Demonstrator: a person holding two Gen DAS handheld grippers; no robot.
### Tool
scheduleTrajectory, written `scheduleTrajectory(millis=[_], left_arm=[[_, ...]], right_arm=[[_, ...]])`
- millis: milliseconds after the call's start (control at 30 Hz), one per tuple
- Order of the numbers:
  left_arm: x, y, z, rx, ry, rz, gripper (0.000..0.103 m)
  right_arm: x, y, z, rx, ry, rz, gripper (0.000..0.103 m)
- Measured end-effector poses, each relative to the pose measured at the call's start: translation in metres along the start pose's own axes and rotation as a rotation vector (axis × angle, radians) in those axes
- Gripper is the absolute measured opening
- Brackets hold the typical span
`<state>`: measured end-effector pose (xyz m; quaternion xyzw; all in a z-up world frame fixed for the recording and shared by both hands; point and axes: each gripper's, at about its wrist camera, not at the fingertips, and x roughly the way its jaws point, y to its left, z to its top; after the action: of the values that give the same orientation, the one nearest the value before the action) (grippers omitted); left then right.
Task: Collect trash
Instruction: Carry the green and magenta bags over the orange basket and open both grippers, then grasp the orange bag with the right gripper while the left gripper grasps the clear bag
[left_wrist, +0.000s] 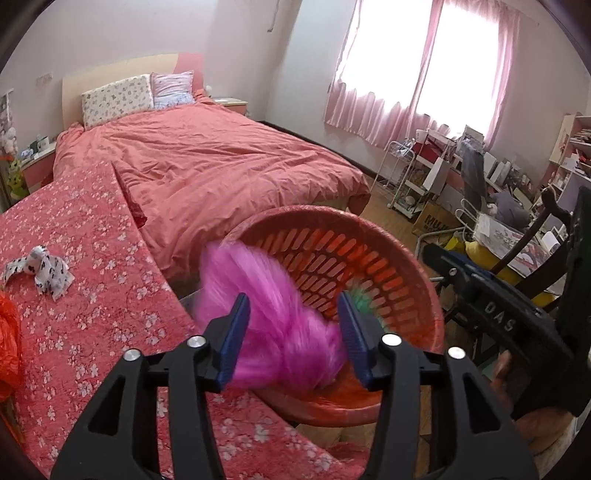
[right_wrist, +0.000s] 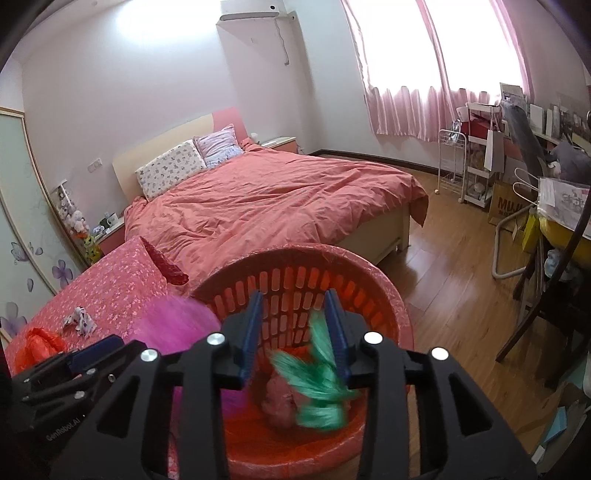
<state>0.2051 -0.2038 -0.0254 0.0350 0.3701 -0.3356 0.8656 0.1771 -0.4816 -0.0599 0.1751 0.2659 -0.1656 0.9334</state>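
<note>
Trash of two colours showed at the basket: one magenta tuft (left_wrist: 273, 317) and one green tuft (right_wrist: 317, 384), both blurred. The single red slotted basket (left_wrist: 413, 266) sat tilted at the edge of the floral-covered table (left_wrist: 92, 266), just beside the foot of the bed (left_wrist: 221, 158).

The left gripper (left_wrist: 293, 332) hung over the basket's near rim with its two blue fingers (left_wrist: 234, 336) spread wide apart; the magenta tuft lay between them, half over the rim, and whether either finger touched it could not be told. The right gripper (right_wrist: 295, 332) pointed down into the basket, its two fingers (right_wrist: 251, 336) likewise apart. The green tuft sat inside the basket against the right-hand finger (contact was too blurred to judge), above a pale crumpled lump (right_wrist: 280, 402) on the basket floor.

Two more items lay on the table: one white rag with black spots (left_wrist: 40, 269) and one orange plastic bag (right_wrist: 38, 347) at the near left edge, both well apart from the basket.

The bed carried two pillows (left_wrist: 118, 98) and one salmon duvet. Pink curtains (left_wrist: 391, 92) hung at the window, with one white wire cart (right_wrist: 452, 162) below them.
</note>
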Motion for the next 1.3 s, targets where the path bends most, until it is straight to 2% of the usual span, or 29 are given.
scheduleTrajectory(millis=[33,200,367,633,867,1100,1233,1300], left_arm=[[0.0,0.003,-0.001,-0.007,0.002,0.008,0.057],[-0.006,0.016,-0.005,-0.038,0.0,0.058,0.069],[-0.023,0.037,-0.01,-0.056,-0.019,0.136,0.078],[-0.061,0.079,-0.021,-0.11,-0.041,0.234,0.08],[-0.113,0.129,-0.04,-0.181,-0.082,0.333,0.08],[-0.169,0.198,-0.068,-0.262,-0.117,0.518,0.081],[-0.19,0.236,-0.085,-0.338,-0.113,0.591,0.081],[-0.199,0.253,-0.093,-0.367,-0.108,0.625,0.081]], right_arm=[[0.001,0.0,0.0,0.0,0.002,0.0,0.04],[-0.001,0.006,-0.003,-0.013,-0.009,-0.007,0.062],[-0.004,0.019,-0.004,-0.058,-0.019,-0.011,0.069],[-0.009,0.066,-0.009,-0.146,-0.013,0.038,0.069],[-0.013,0.138,-0.027,-0.253,0.008,0.127,0.069],[-0.013,0.221,-0.047,-0.356,0.061,0.246,0.069],[-0.008,0.268,-0.058,-0.397,0.096,0.308,0.068],[-0.005,0.287,-0.062,-0.403,0.119,0.344,0.063]])
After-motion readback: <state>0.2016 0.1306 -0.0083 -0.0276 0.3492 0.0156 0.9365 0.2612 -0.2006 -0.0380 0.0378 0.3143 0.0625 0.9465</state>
